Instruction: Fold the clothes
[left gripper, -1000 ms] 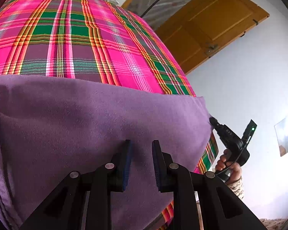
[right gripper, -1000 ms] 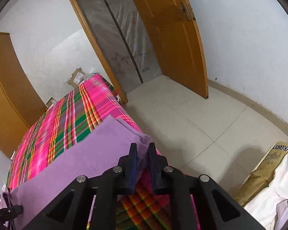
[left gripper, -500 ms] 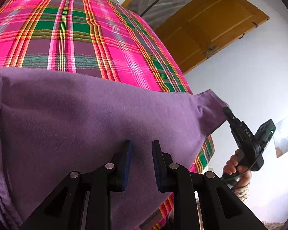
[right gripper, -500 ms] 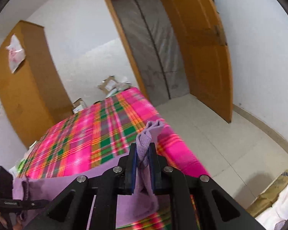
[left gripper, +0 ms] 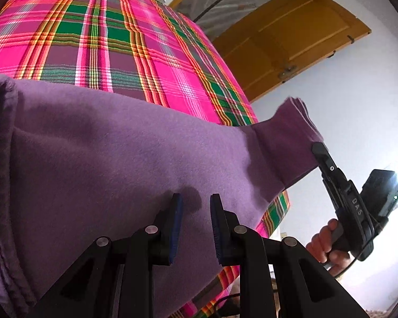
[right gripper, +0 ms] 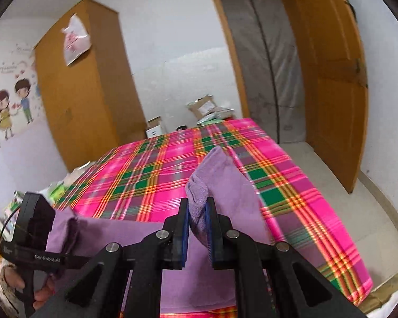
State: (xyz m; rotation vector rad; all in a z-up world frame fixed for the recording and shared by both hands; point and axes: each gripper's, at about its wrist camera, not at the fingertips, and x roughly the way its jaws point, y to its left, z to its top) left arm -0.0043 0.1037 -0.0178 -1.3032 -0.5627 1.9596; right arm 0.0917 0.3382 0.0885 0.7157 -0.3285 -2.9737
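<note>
Purple cloth point(left gripper: 124, 159) spread over plaid bed point(left gripper: 98, 39), filling lower left of left wrist frame. Right gripper point(right gripper: 197, 228) pinching a raised corner at frame centre. Left gripper point(left gripper: 194, 228) spread apart over cloth, pinching nothing. Door point(right gripper: 331, 79) at upper right.

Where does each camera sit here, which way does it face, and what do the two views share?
Left wrist: on the left gripper, looking along its fingers across the purple garment and plaid bed toward the door; a hand holding the right gripper shows.
Right wrist: on the right gripper, facing up the bed toward the wardrobe; its fingers pinch a garment corner.
Shared: garment, bed, door, and each other's gripper.
</note>
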